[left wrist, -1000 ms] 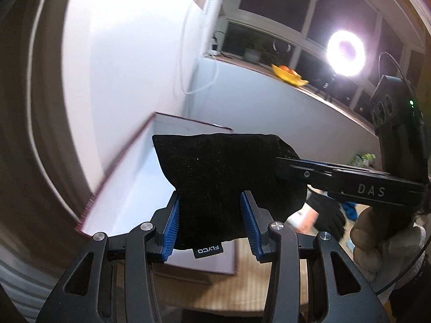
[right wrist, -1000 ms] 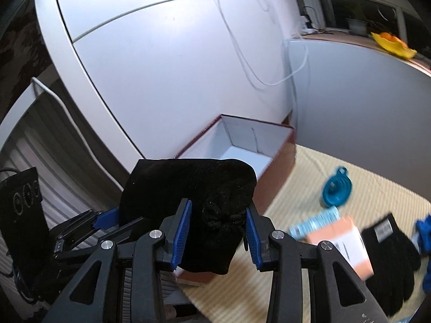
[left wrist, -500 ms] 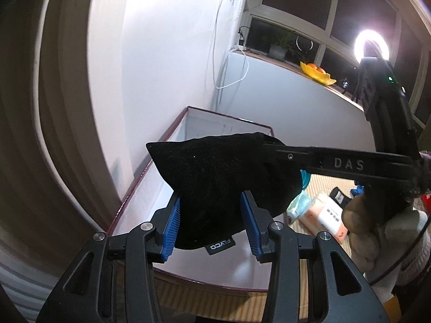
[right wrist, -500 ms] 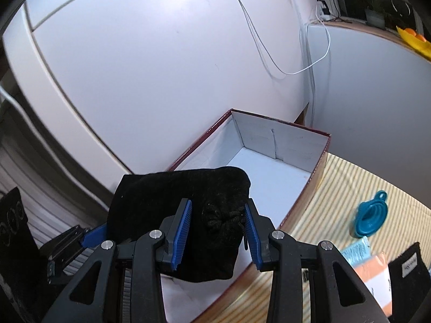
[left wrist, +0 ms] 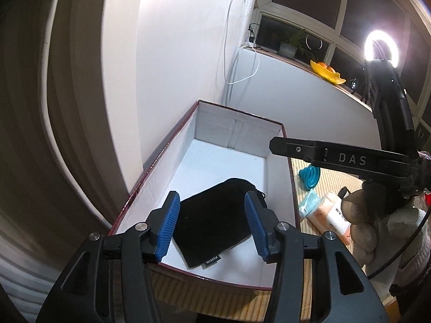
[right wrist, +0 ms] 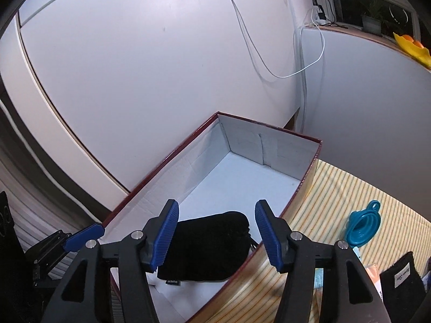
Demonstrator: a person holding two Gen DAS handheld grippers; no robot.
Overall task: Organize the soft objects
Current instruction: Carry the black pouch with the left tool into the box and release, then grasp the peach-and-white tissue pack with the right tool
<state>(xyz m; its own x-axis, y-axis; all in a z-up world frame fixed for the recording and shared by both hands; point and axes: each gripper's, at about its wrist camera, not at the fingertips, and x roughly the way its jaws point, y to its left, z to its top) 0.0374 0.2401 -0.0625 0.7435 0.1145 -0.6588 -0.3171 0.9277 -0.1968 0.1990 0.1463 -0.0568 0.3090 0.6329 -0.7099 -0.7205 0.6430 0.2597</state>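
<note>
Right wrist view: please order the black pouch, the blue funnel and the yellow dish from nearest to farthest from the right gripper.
1. The black pouch lies in the box, just below the open right gripper.
2. The blue funnel lies on the striped mat, to the right.
3. The yellow dish sits far off on the window ledge, upper right.

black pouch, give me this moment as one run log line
black pouch: lying flat in white-lined box | left gripper: open, above pouch | right gripper: open, above pouch | nothing held
</note>
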